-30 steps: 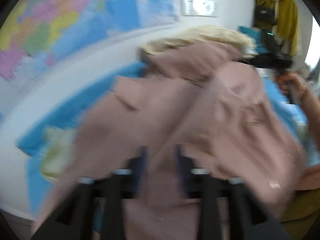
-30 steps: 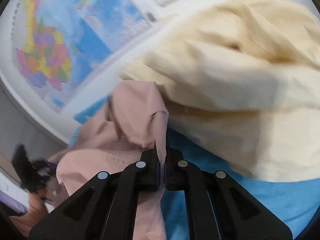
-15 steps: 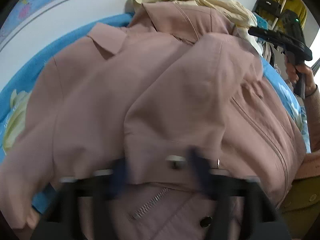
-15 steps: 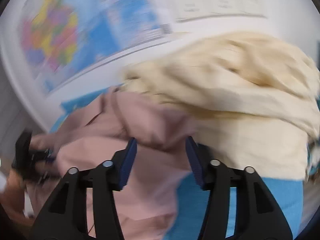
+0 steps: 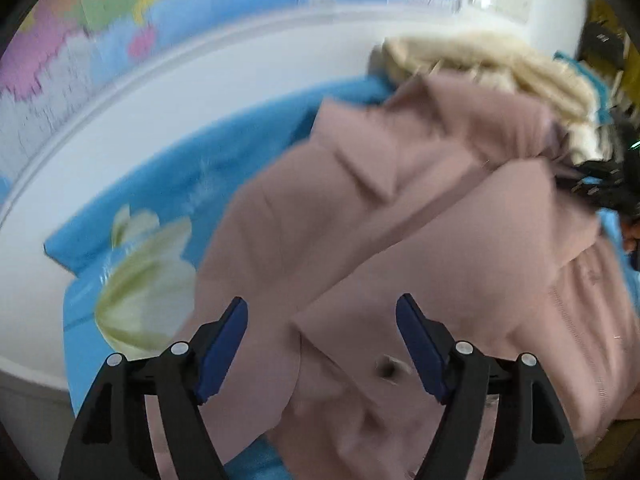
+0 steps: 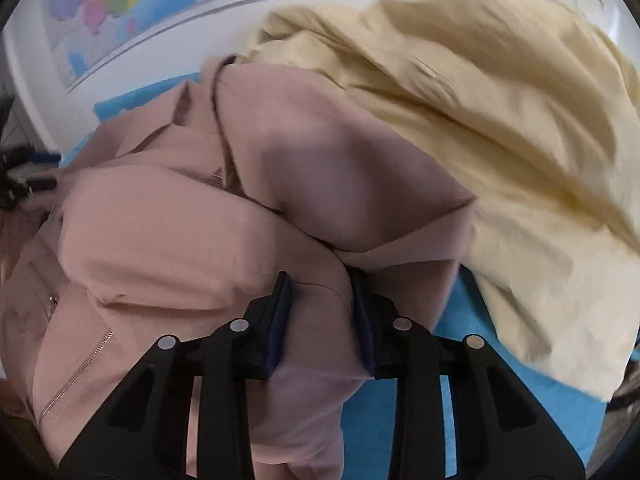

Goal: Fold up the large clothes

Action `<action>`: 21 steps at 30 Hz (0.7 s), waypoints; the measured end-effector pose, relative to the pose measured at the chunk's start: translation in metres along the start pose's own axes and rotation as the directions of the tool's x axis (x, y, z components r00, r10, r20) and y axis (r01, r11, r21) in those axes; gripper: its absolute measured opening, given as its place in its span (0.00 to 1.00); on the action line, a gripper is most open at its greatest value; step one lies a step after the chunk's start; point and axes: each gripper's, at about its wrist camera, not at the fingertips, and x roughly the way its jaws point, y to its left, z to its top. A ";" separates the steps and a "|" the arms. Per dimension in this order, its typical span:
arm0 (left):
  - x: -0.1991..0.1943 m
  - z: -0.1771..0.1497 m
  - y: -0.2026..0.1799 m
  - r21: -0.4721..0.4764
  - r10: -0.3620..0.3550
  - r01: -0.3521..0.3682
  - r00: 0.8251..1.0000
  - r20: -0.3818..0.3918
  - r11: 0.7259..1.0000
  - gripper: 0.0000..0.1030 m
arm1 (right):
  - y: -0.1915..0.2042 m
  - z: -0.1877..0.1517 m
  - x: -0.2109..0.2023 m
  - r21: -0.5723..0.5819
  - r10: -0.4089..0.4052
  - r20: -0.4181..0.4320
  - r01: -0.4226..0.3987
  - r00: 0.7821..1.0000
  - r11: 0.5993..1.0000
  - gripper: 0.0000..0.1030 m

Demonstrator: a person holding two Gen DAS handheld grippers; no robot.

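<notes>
A pink jacket [image 5: 400,240] is spread over the blue sheet [image 5: 168,184], beside a cream garment [image 6: 500,120], its fabric seen between the parted left hand-held gripper [image 5: 322,312] and bunched between the half-open right hand-held gripper [image 6: 320,284].

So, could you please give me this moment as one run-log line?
left claw: open over pink jacket | right claw: open, jacket fold between fingers | cream garment: beside, untouched
</notes>
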 end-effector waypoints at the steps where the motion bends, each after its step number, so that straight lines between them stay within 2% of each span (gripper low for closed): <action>1: 0.008 0.002 -0.004 -0.001 0.007 -0.007 1.000 -0.008 1.000 0.72 | -0.001 0.000 -0.003 0.018 0.001 0.004 -0.001 1.000 1.000 0.31; 3: 0.014 0.000 -0.007 -0.006 -0.001 0.001 1.000 -0.010 1.000 0.73 | 0.008 0.002 -0.018 0.015 0.013 0.034 -0.013 0.999 1.000 0.31; 6: 0.017 -0.004 -0.008 -0.031 0.025 -0.025 1.000 0.000 0.999 0.74 | 0.041 0.009 -0.042 -0.061 0.086 0.104 -0.080 0.991 0.995 0.42; 7: 0.015 -0.004 -0.008 -0.039 0.033 -0.033 0.999 0.012 0.999 0.74 | 0.055 0.012 -0.047 -0.099 0.117 0.121 -0.105 0.986 0.990 0.42; 10: -0.002 -0.008 0.003 -0.087 0.028 -0.022 0.997 0.065 0.996 0.79 | 0.102 0.020 -0.042 -0.200 0.253 0.091 -0.232 0.963 0.952 0.42; 11: -0.010 -0.011 0.008 -0.105 0.039 -0.030 0.996 0.086 0.994 0.80 | 0.112 0.023 -0.036 -0.220 0.267 0.077 -0.245 0.961 0.944 0.42; 15: -0.038 -0.029 0.032 -0.171 0.112 -0.091 0.986 0.120 0.981 0.82 | 0.164 0.030 0.008 -0.323 0.280 -0.028 -0.274 0.960 0.906 0.43; 16: -0.044 -0.036 0.040 -0.190 0.130 -0.106 0.984 0.119 0.976 0.83 | 0.172 0.030 0.021 -0.351 0.247 -0.044 -0.246 0.968 0.903 0.43; 19: -0.060 -0.065 0.065 -0.259 0.174 -0.142 0.979 0.103 0.955 0.83 | 0.176 0.037 0.049 -0.347 0.181 -0.063 -0.192 0.981 0.918 0.42; 21: -0.070 -0.083 0.077 -0.294 0.206 -0.171 0.974 0.093 0.940 0.84 | 0.167 0.044 0.057 -0.296 0.171 -0.044 -0.176 0.984 0.939 0.42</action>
